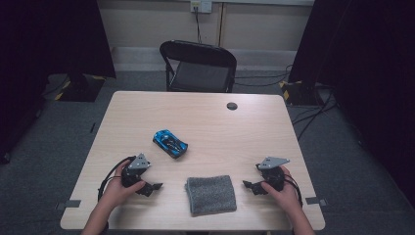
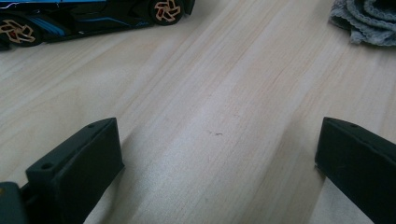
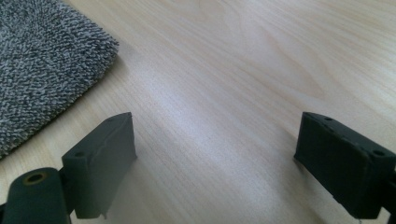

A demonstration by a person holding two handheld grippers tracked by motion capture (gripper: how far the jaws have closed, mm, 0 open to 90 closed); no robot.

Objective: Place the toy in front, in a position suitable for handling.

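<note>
Claws both spread and empty: left claw (image 1: 152, 187), right claw (image 1: 247, 185). Toy car (image 1: 170, 143) and folded cloth (image 1: 211, 194) untouched on table (image 1: 254, 132); nothing started.

I see a folded grey cloth (image 1: 211, 194) lying flat near my table edge, and a blue-and-black toy car (image 1: 170, 143) on its wheels, angled diagonally, beyond it toward the left

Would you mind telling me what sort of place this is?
Probably a recording room or lab: dark curtains flank a wooden table, cables trail over grey carpet, and a folding chair faces it.
</note>
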